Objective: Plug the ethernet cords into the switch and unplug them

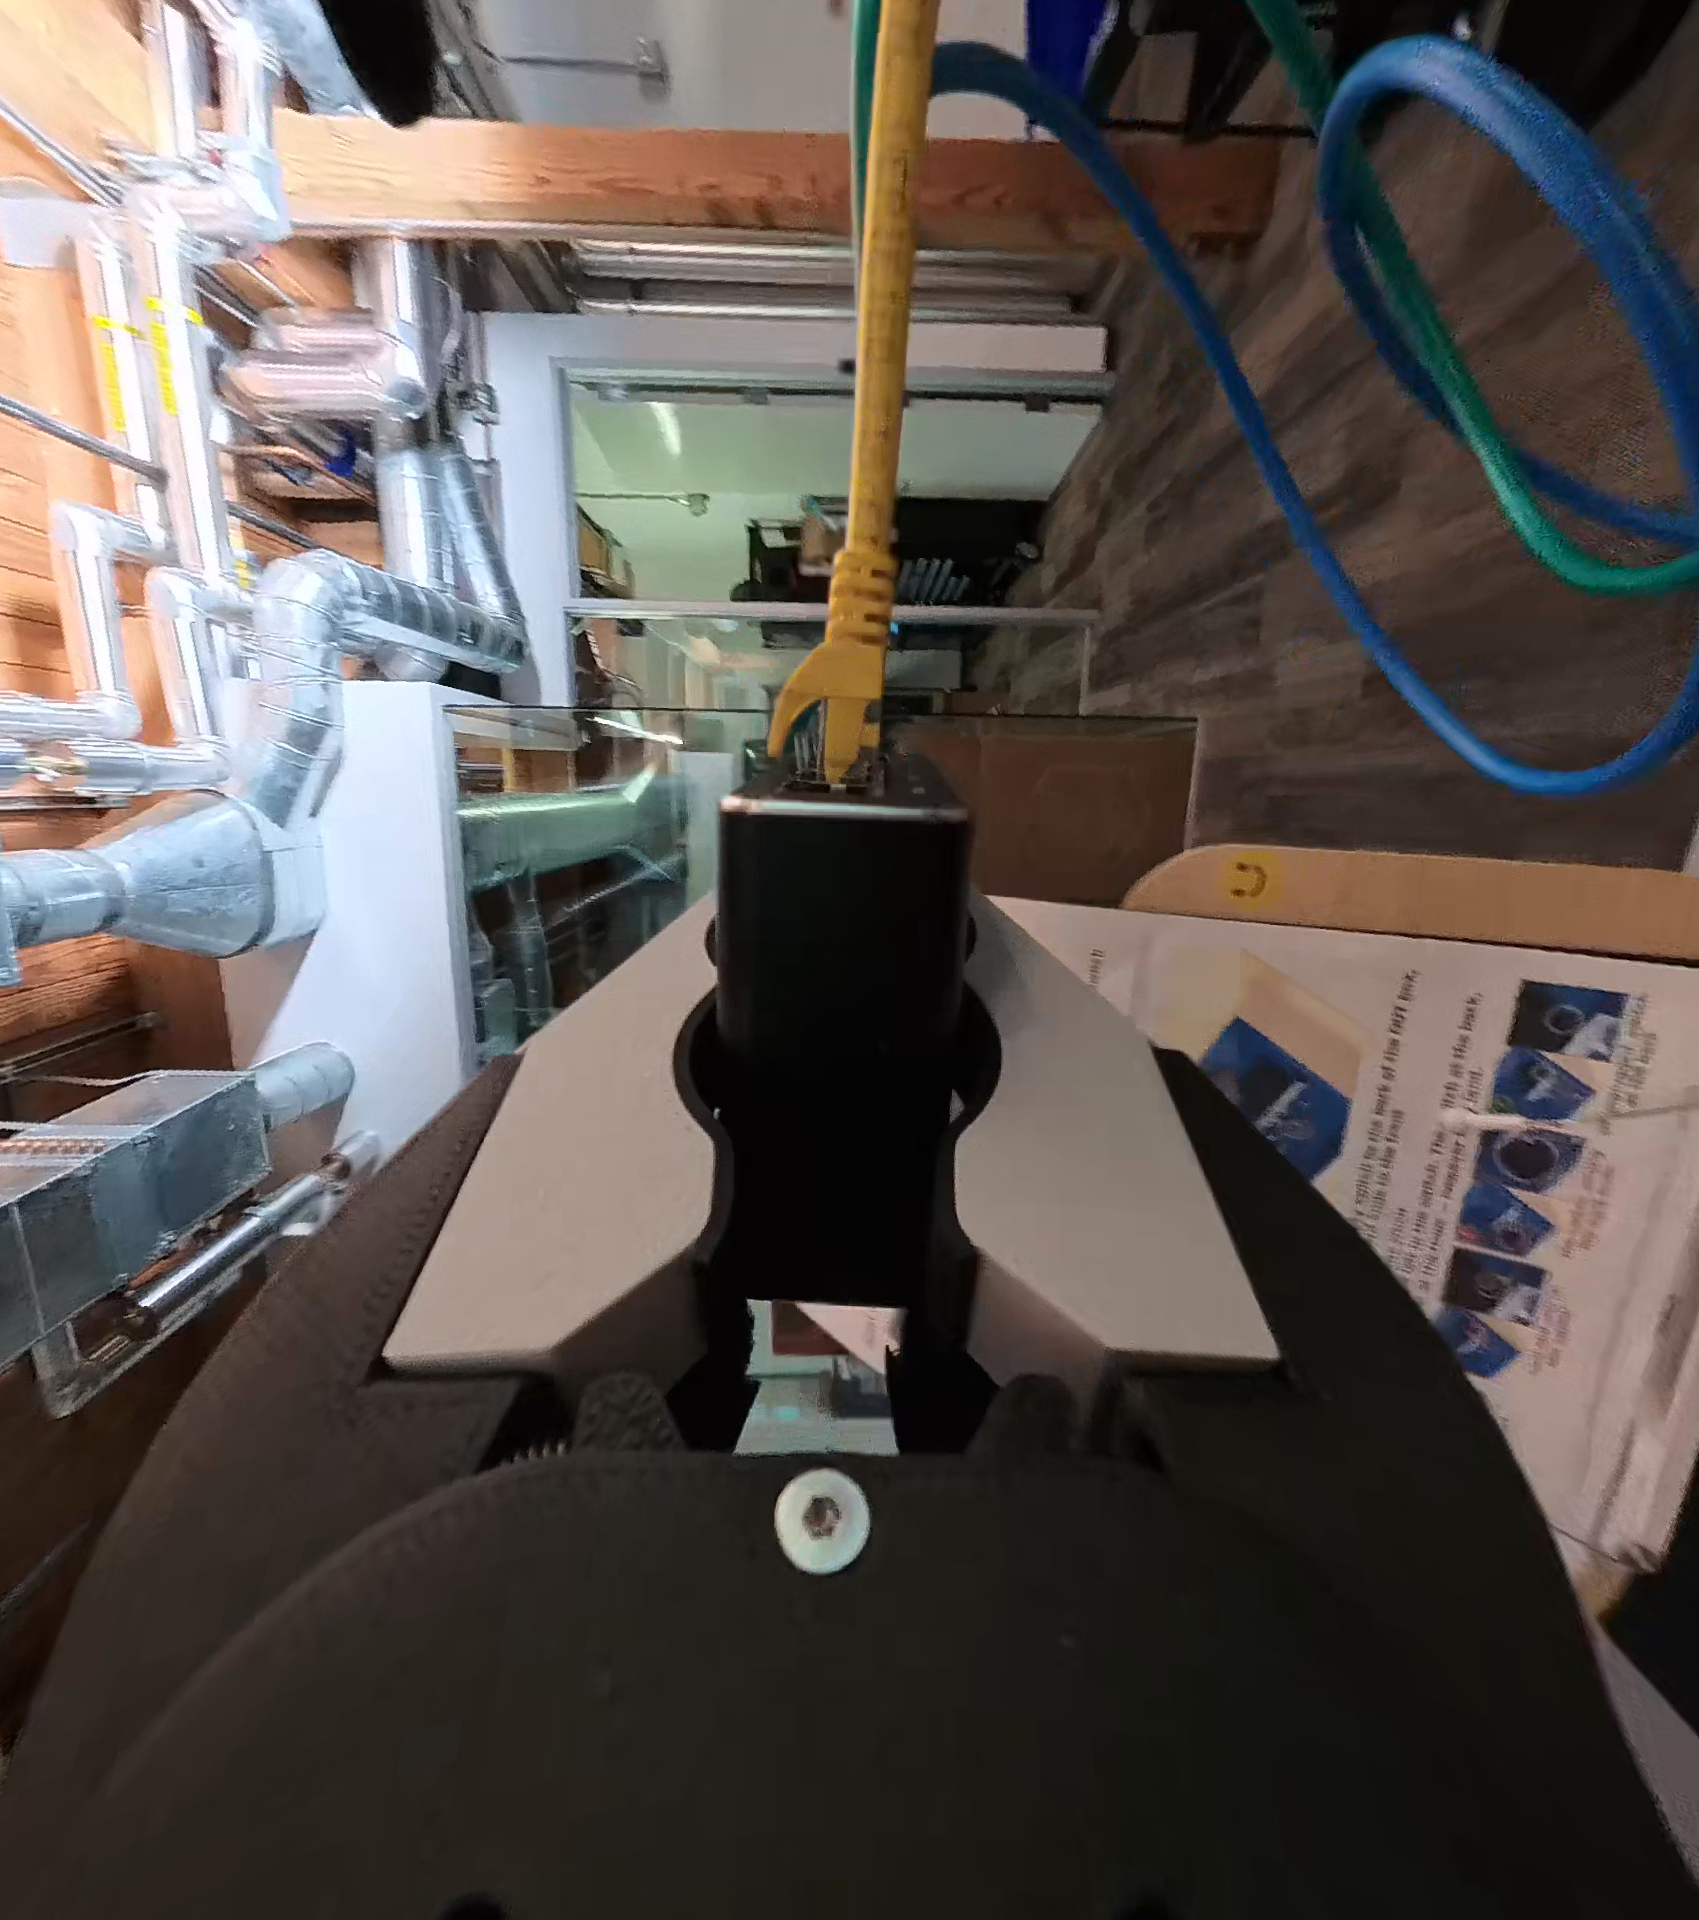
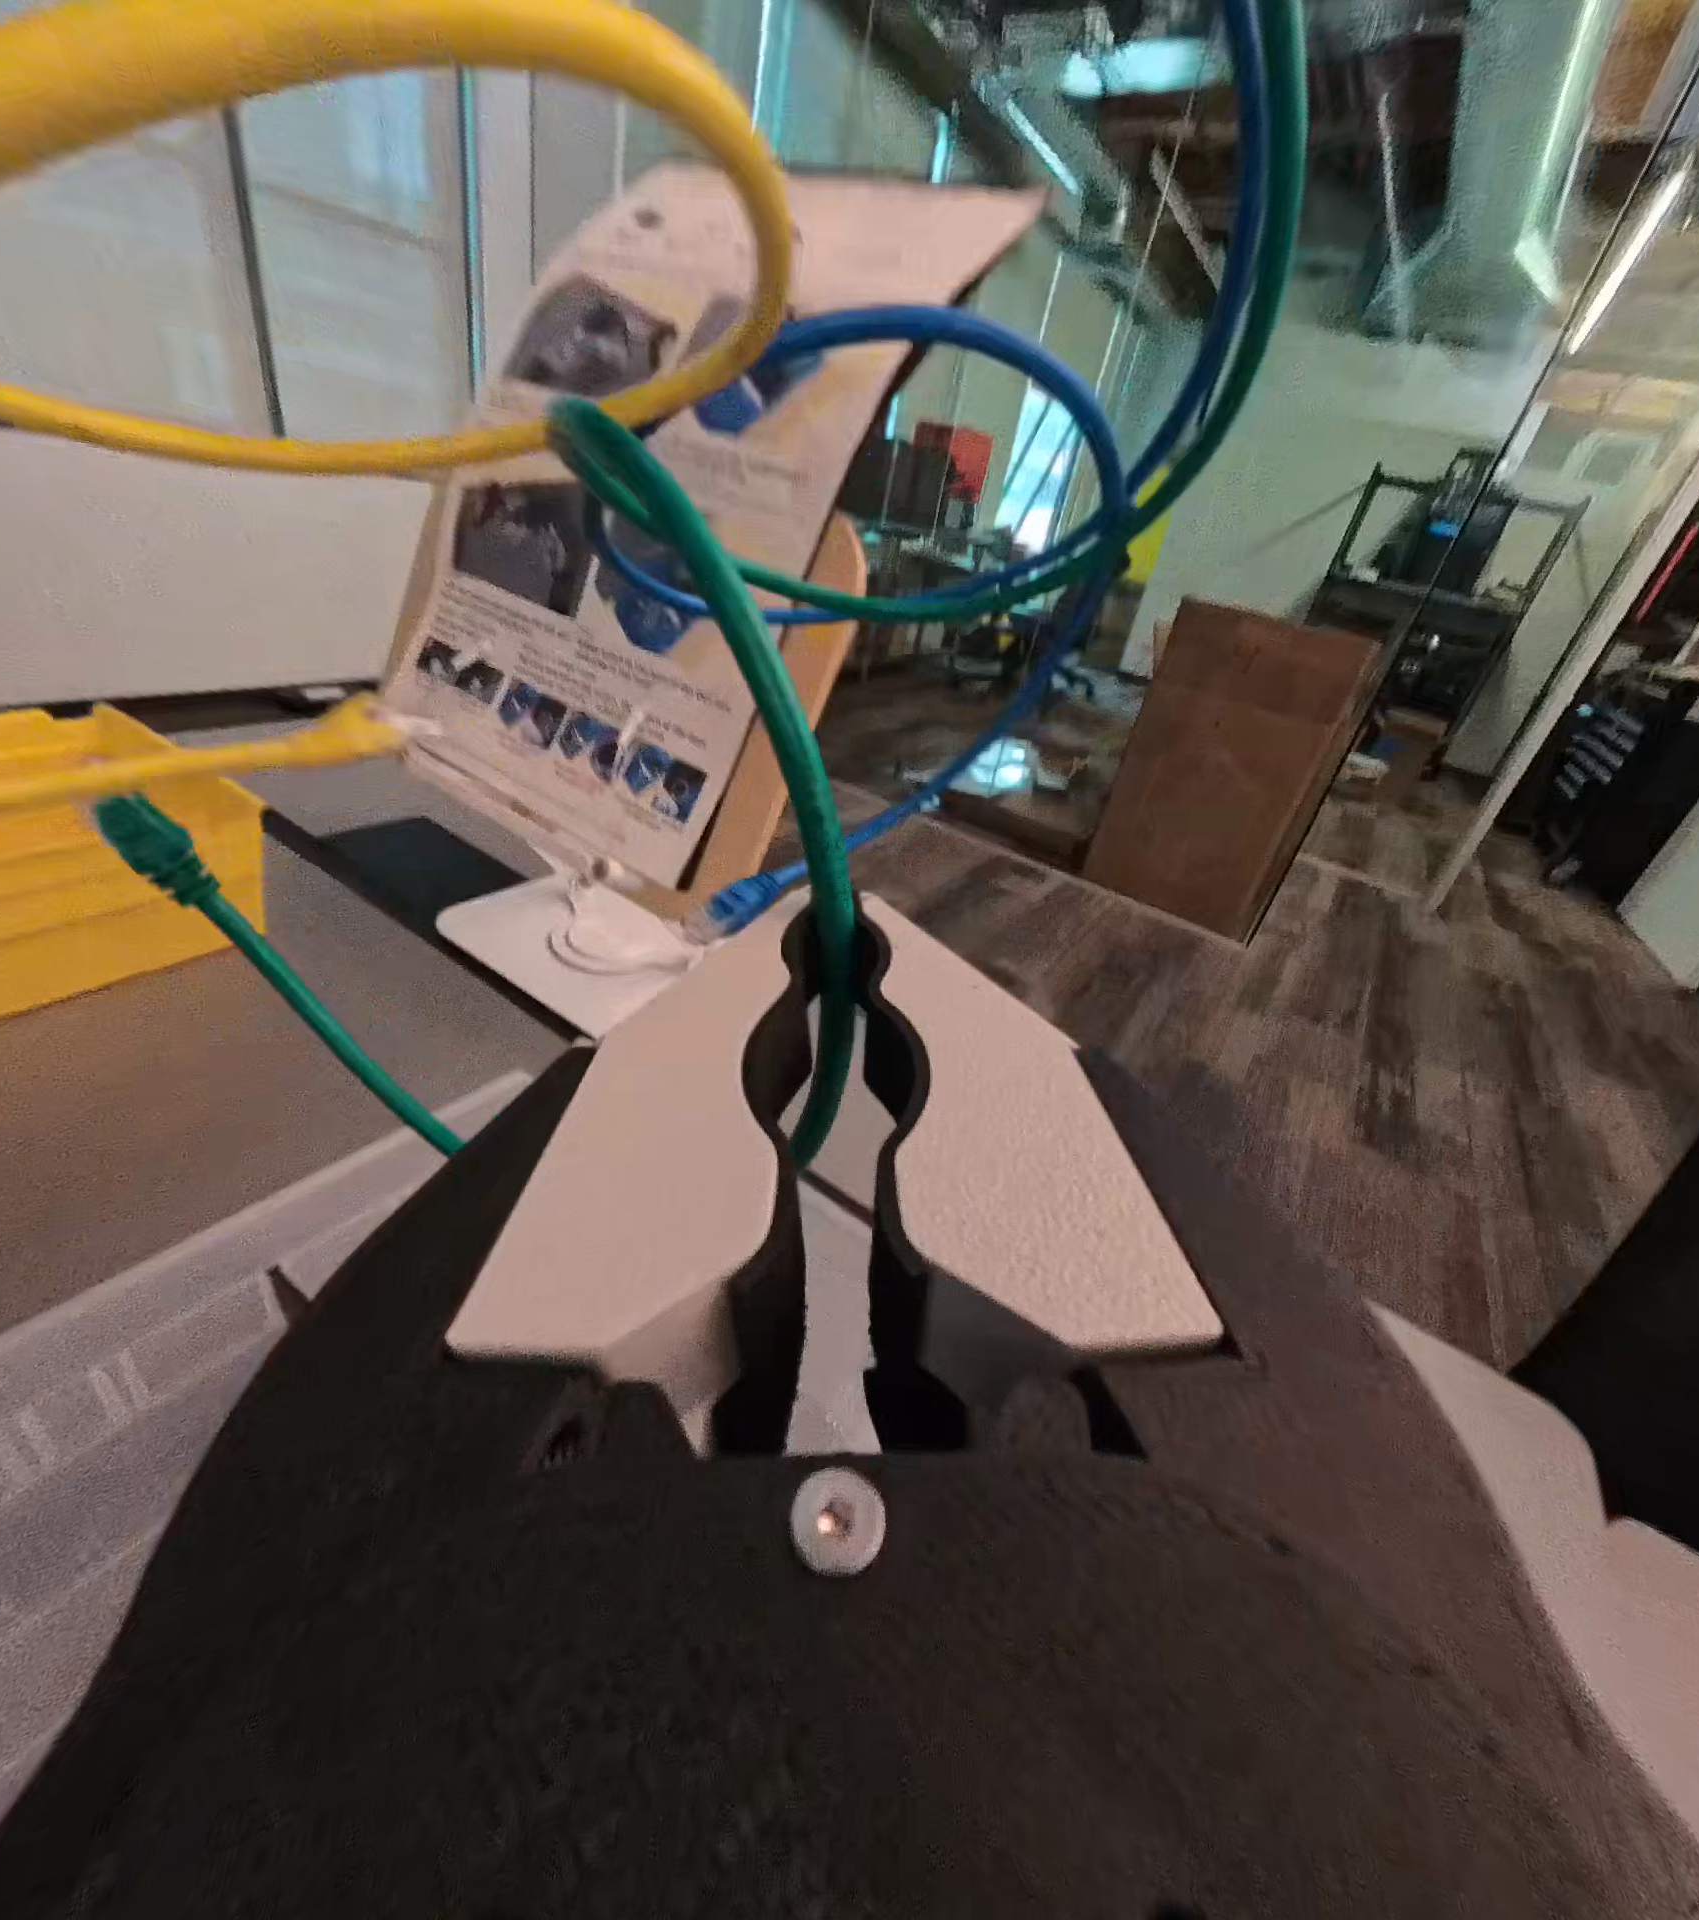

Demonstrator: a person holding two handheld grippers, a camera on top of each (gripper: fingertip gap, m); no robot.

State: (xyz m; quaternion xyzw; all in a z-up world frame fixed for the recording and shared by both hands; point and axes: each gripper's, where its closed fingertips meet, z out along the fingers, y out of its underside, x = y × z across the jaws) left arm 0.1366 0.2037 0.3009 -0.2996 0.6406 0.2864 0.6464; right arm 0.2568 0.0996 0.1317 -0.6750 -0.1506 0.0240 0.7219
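My left gripper (image 1: 843,935) is shut on a black switch (image 1: 840,987) and holds it in the air with its port side facing away. A yellow ethernet cord (image 1: 876,416) sits with its plug (image 1: 840,707) in one port. Blue (image 1: 1551,416) and green (image 1: 1510,499) cords loop at the right. In the right wrist view, my right gripper (image 2: 832,935) is shut on the green cord (image 2: 803,748), pinching it part-way along its length. The green plug (image 2: 144,836), a yellow plug (image 2: 346,738) and a blue plug (image 2: 736,904) hang loose.
A yellow bin (image 2: 14,862) stands on the grey table (image 2: 97,1091) at the left. A printed instruction sheet on a stand (image 2: 616,582) is behind the cords. A brown cardboard box (image 2: 1229,758) stands on the floor by glass walls. One gripper's finger ends stand about 25 cm off the other's.
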